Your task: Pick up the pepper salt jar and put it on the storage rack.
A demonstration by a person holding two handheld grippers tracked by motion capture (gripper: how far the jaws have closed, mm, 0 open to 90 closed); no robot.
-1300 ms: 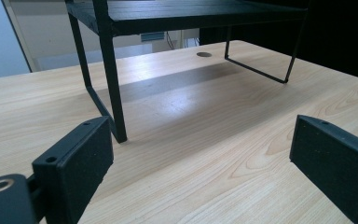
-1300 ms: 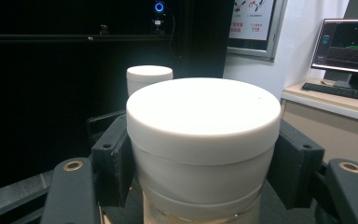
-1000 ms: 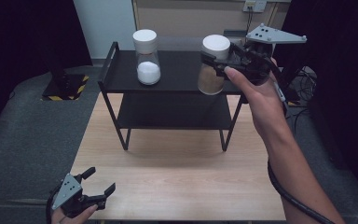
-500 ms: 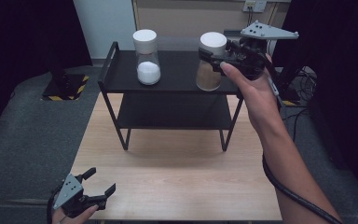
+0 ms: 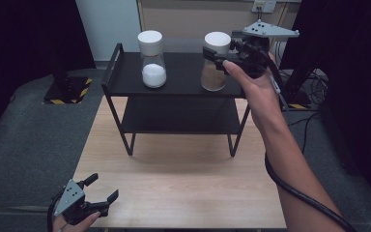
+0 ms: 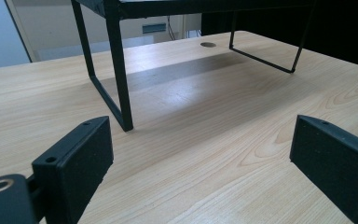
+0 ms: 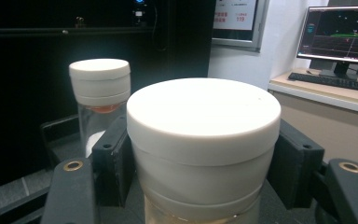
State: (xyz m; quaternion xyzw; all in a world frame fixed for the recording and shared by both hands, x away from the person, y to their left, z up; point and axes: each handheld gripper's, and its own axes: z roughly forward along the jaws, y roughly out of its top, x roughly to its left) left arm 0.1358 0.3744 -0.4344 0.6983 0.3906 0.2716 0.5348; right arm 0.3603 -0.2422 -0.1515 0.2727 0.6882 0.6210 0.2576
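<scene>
1. We read little writing: in the right gripper view a sign on the far wall carried red print and the figure "119", its other characters too small to make out, and the monitor (image 7: 340, 35) beside it showed only unreadable graphics. The jars bore no labels.
2. In the right gripper view the brown-filled jar (image 5: 216, 63) was cut off below its white lid (image 7: 204, 126), so its contents barely showed there; the second jar (image 7: 100, 100) stood partly behind the fingers, against a dark background.
3. In the high view the brown-filled jar stood on the top shelf of the black rack (image 5: 183, 82), at its right end, with the second jar, holding white powder, well apart to its left.
4. Our right gripper (image 5: 217, 57) had its fingers (image 7: 109, 161) pinching the jar's lid, one pressed on each side.
5. Our left gripper (image 5: 95, 195) hung low over the near left corner of the tabletop (image 5: 183, 183), its fingers (image 6: 77, 163) spread wide with nothing between them.
</scene>
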